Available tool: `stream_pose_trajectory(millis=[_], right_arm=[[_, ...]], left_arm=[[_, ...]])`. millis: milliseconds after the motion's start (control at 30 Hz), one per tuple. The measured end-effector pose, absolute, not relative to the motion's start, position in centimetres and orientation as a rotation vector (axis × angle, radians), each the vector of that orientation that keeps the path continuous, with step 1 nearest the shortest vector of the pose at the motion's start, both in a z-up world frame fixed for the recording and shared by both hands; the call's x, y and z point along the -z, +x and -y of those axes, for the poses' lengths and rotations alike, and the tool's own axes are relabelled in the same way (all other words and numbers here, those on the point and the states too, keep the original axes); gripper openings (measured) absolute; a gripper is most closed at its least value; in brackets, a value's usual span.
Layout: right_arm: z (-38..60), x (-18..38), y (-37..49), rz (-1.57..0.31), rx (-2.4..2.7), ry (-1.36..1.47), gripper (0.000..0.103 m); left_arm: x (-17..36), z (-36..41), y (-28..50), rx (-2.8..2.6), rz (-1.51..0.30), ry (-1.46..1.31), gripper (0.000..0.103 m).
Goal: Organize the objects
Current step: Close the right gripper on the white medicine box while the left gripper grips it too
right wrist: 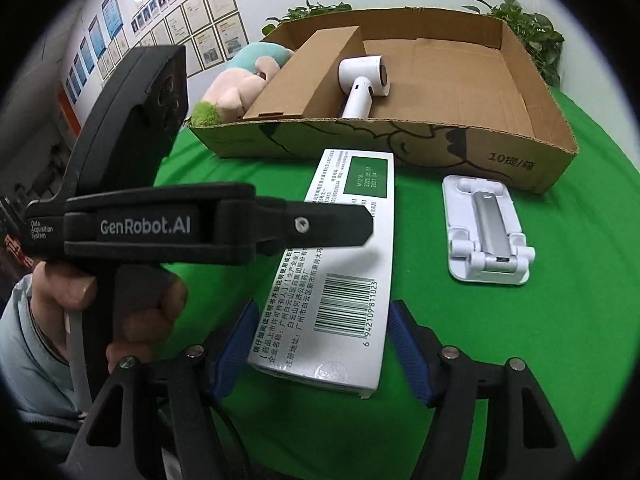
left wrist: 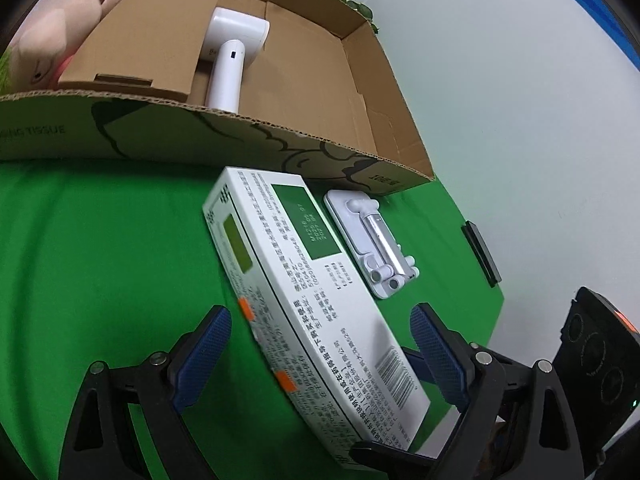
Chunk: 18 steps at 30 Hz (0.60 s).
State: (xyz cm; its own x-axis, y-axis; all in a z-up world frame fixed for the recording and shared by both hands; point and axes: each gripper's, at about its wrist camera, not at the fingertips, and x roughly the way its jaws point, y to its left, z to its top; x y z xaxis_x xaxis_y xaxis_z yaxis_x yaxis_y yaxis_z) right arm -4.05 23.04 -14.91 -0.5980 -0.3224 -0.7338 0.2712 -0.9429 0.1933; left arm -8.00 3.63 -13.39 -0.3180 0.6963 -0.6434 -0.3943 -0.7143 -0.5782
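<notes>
A: How did the left gripper (left wrist: 320, 360) stand at that moment?

B: Its blue pads (left wrist: 438, 360) were spread apart on either side of the white medicine box (left wrist: 304, 292), with green cloth showing between each pad and the carton. It gripped nothing yet. The right gripper (right wrist: 320, 354) was likewise spread, straddling the near end of the same box, and neither of its pads touched it.

A: Where did the box lie?

B: Flat on the green table (left wrist: 100, 260), running from the near edge toward the front wall of the cardboard tray (right wrist: 552, 120), its far end just short of that wall. Beside it, toward the table's right edge, lay a white folding stand (right wrist: 486, 232). Inside the tray rested a white hair dryer (right wrist: 364, 84) next to an inner cardboard divider (right wrist: 308, 76), and a plush toy (right wrist: 240, 88) sat at the tray's left end.

A: What would a good grasp have needed?

B: Probably one gripper only, closed squarely across the narrow width near the box's middle so it would not pivot. The carton looked light and crushable, so gentle pressure seemed wise. It then had to clear the tray's front wall and land on the bare floor right of the dryer.
</notes>
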Motion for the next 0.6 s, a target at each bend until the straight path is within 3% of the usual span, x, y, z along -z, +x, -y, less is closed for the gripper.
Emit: stream_pose_trajectory(millis=[200, 333, 600], right_arm=[[-23.3, 14.8, -4.2, 0.23, 2.494, 1.19, 0.064], [-23.1, 14.7, -4.0, 0.237, 2.498, 1.189, 0.064], [-22.4, 14.5, -3.9, 0.174, 2.532, 1.175, 0.064]], left_arm=[[13.5, -2.6, -8.0, -2.073, 0.478, -1.267, 0.074], [13.7, -2.1, -8.2, -2.088, 0.487, -1.293, 0.055], [12.9, -1.6, -7.9, -2.08, 0.511, -1.261, 0.048]])
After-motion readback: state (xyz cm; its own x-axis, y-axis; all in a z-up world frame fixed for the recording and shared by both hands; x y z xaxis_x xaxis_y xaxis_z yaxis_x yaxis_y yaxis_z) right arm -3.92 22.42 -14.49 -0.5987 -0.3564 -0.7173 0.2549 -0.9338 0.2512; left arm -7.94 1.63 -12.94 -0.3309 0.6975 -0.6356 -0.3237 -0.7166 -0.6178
